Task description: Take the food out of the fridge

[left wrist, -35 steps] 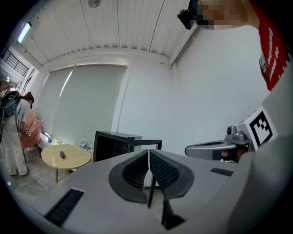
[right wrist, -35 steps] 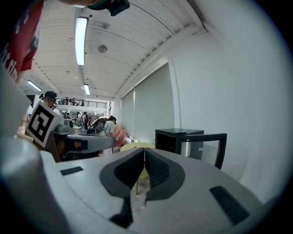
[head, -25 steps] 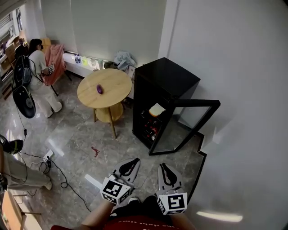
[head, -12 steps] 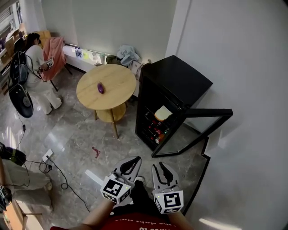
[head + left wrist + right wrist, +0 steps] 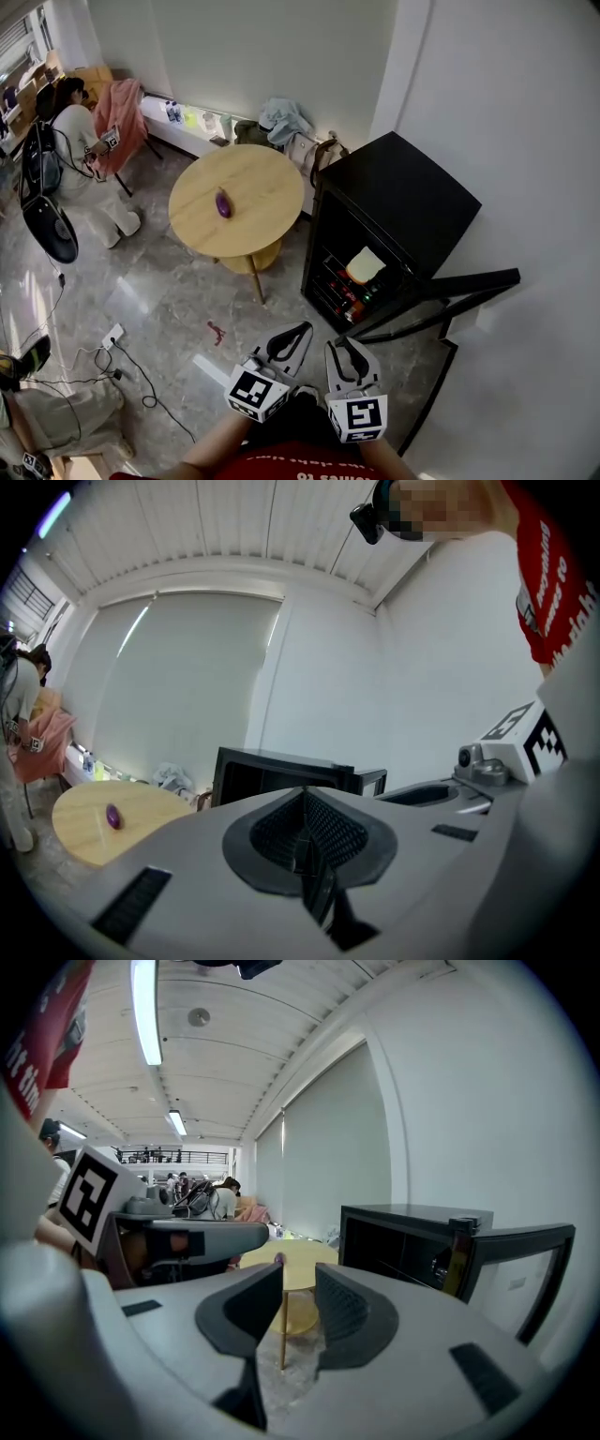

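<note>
right tool [image 5: 345, 351]: narrow gap, opening, empty | left tool [image 5: 298, 335]: closed, empty | food [image 5: 364, 265]: on shelf inside open fridge [image 5: 403, 199], ahead-right of both tools | nearer: right tool

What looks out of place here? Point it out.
A small red thing lies loose on the floor, near the round table. The fridge door stands wide open, which fits the task.

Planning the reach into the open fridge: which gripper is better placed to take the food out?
Right, probably. The right gripper hangs on the side of the black fridge, and its jaws are opening with nothing between them. The left gripper beside it is shut.
</note>
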### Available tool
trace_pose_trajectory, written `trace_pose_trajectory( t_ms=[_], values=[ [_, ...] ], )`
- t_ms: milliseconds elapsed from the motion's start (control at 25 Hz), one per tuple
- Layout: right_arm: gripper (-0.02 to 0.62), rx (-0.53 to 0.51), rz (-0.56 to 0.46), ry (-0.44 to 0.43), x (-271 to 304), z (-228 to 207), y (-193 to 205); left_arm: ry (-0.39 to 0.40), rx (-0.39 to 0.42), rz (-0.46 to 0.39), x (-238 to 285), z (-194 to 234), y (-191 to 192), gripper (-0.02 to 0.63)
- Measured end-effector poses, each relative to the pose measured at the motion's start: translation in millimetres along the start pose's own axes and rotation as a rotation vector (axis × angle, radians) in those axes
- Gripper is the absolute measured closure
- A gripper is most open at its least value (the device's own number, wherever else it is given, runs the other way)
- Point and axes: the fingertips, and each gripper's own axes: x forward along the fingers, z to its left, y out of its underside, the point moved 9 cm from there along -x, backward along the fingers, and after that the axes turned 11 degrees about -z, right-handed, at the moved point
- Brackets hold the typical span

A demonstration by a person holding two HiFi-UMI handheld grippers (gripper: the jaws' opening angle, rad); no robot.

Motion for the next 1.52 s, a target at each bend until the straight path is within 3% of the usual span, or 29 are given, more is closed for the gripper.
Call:
trace_pose_trajectory(
  t_ms=[200, 400, 520, 800, 1080, 1240, 1520],
  values=[
    [0.503, 0.005, 0.040, 0.046, 49, -2, 8, 0.041, -0.021, 0.034, 25, 49, 5, 0.589],
    [0.503, 0.023, 0.085, 0.167, 94, 2, 10, 0.177, -0.029, 0.098, 50, 104, 8, 0.589],
    [0.463, 0.055, 0.089, 0.228, 124, 5, 9, 0.265, -0.010, 0.130, 68, 134, 10, 0.589],
    [0.454, 0.077, 0.096, 0.400, 146, 5, 11, 0.405, -0.035, 0.170, 103, 154, 21, 0.589],
    [0.454, 0.096, 0.144, 0.428, 162, -25, 33, 0.414, -0.071, 0.199, 145, 152, 51, 0.588],
    [0.454, 0.090, 0.177, 0.435, 163, -37, 46, 0.445, -0.058, 0.260, 158, 148, 69, 0.588],
    [0.454, 0.082, 0.259, 0.457, 167, -66, 90, 0.429, -0.051, 0.326, 176, 144, 113, 0.588]
  ],
)
